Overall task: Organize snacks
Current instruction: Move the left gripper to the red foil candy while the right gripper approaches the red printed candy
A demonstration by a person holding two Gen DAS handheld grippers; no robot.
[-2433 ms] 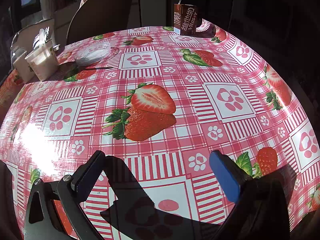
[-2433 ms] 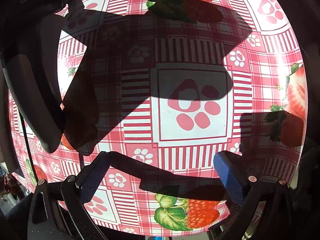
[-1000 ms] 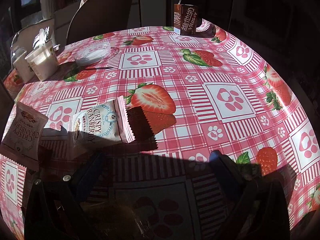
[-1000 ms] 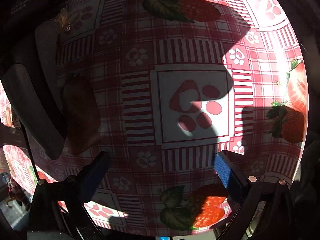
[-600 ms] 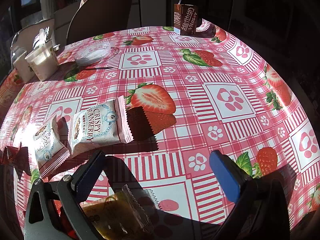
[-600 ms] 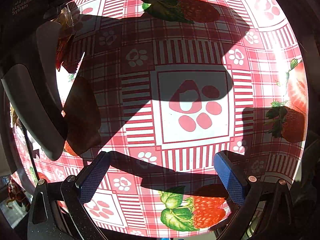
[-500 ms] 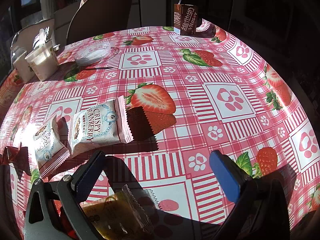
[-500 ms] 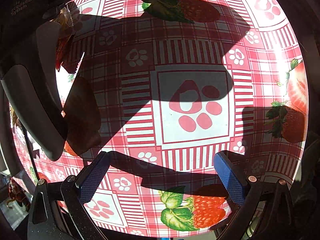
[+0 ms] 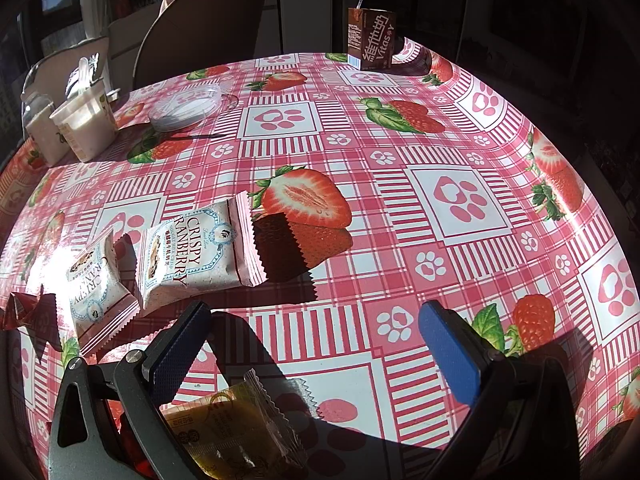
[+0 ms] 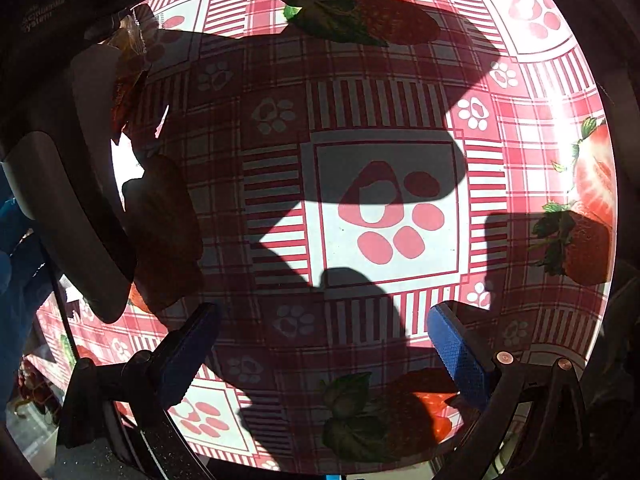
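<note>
Since the first earlier frame, snack packets have landed on the bench: a large cranberry crisp packet, a smaller cranberry packet just left of it, a red wrapper at the far left edge, and a yellow packet lying low between the fingers of the left hand-held gripper, which is spread wide and holds nothing. The right hand-held gripper is likewise spread over bare cloth. A brown drink carton stands at the far edge

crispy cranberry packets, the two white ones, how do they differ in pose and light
The larger-looking cranberry packet lies nearer the table's middle, its lettering easy to read. The smaller-looking cranberry packet lies left of it, turned differently and washed out by glare. Both are white, crimp-edged and flat on the tablecloth.
</note>
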